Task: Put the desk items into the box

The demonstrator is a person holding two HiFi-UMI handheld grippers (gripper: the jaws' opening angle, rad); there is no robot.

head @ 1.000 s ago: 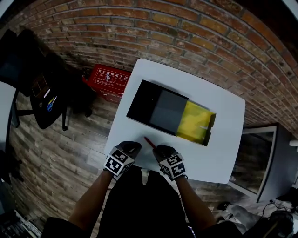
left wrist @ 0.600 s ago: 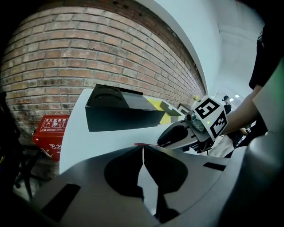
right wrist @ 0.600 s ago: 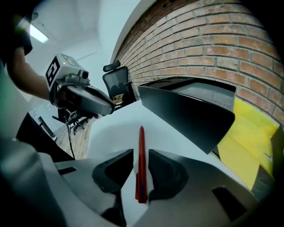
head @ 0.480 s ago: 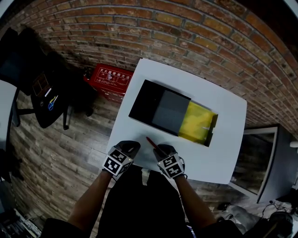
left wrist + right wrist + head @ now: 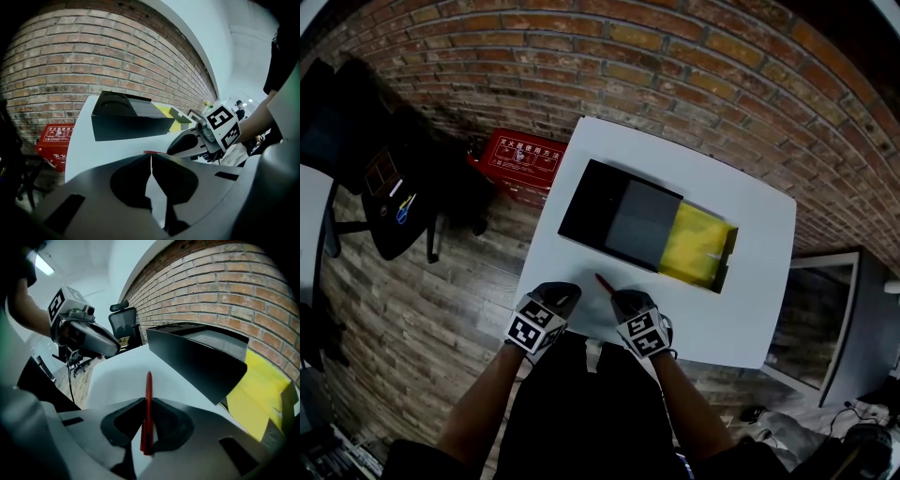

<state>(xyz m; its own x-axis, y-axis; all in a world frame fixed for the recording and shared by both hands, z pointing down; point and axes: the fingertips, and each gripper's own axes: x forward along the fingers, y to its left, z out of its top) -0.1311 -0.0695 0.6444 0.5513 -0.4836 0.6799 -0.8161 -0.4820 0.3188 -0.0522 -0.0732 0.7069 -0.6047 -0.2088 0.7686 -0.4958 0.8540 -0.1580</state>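
The red pen [image 5: 148, 413] is clamped between the jaws of the right gripper [image 5: 148, 401], which are shut tight on its rear half. The front half sticks out past the fingertips. Its long axis runs along the gripper's own line, pointing straight ahead. In the head view the pen [image 5: 604, 283] slants forward and a little left of the right gripper [image 5: 619, 298], with its tip over bare table.

The black box [image 5: 197, 357] lies ahead of this gripper and somewhat to its right, its near wall facing the pen tip. A strip of white table [image 5: 741, 309] separates the two. The box's yellow end [image 5: 696, 247] is the part furthest to the gripper's right. That is probably the open compartment, though from above I cannot be sure it is not a flap or lining.

The move ahead looks like a lift and a carry forward and to the right, over the near wall. The pen should probably be turned to lie along the box's length so it does not catch the rim.

The left gripper [image 5: 151, 157] sits just beside the right one, on its left, with its jaws pressed together on nothing. It is no closer to the box and has no part in this carry. Both grippers hang at the table's near edge, so the only free room is forward. A red crate [image 5: 516, 157] stands on the floor beyond the table's left side, well apart.
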